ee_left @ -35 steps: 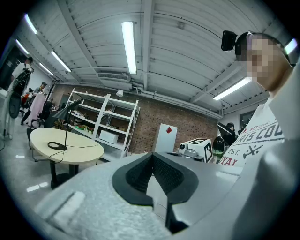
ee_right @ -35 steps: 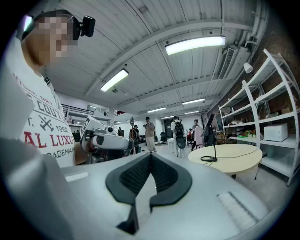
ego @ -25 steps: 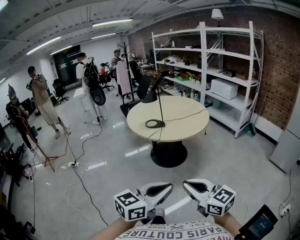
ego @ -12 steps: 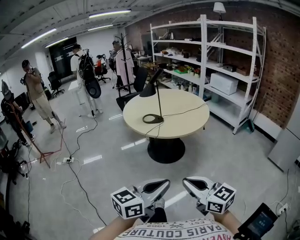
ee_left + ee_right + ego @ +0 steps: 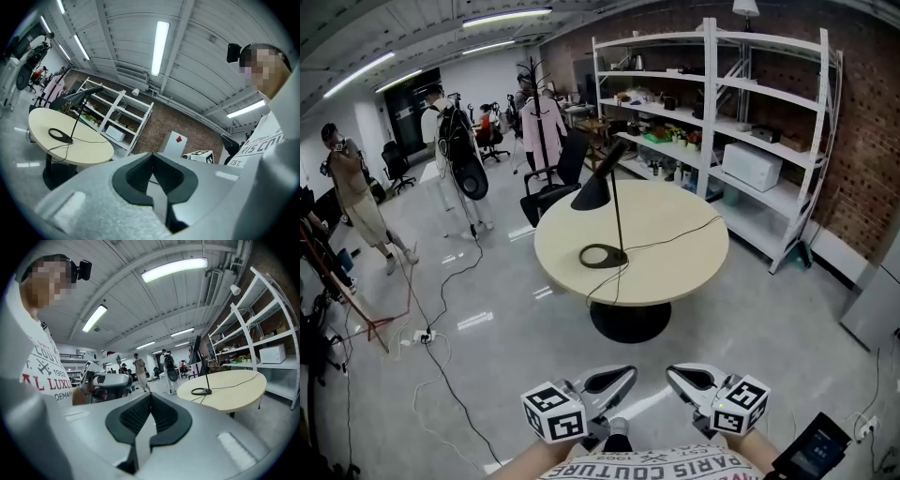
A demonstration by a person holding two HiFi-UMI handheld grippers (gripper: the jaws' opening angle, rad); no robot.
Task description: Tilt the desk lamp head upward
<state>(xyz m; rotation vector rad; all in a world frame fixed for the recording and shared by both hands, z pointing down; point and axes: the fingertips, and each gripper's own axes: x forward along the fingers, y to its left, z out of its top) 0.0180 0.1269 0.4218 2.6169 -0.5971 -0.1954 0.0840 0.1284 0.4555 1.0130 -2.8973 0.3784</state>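
Observation:
A black desk lamp stands on the round beige table [image 5: 675, 272]. It has a ring base [image 5: 602, 255], a thin upright stem and a cone head [image 5: 593, 192] that slopes down to the left. Its cord runs across the tabletop. My left gripper [image 5: 628, 373] and right gripper [image 5: 675, 372] are side by side at the bottom of the head view, well short of the table, both shut and empty. The left gripper view has the lamp base [image 5: 60, 135] far off to the left. In the right gripper view the lamp base [image 5: 201, 391] is far off to the right.
White shelving [image 5: 741, 141] with a microwave and boxes lines the brick wall behind the table. A dark office chair [image 5: 553, 183] and a coat rack stand at the table's far left. Several people stand at the left. Cables [image 5: 441, 328] trail across the shiny floor.
The table and lamp have come closer and lower in the head view. Both grippers have travelled forward with me, still shut and side by side. The lamp itself has not moved.

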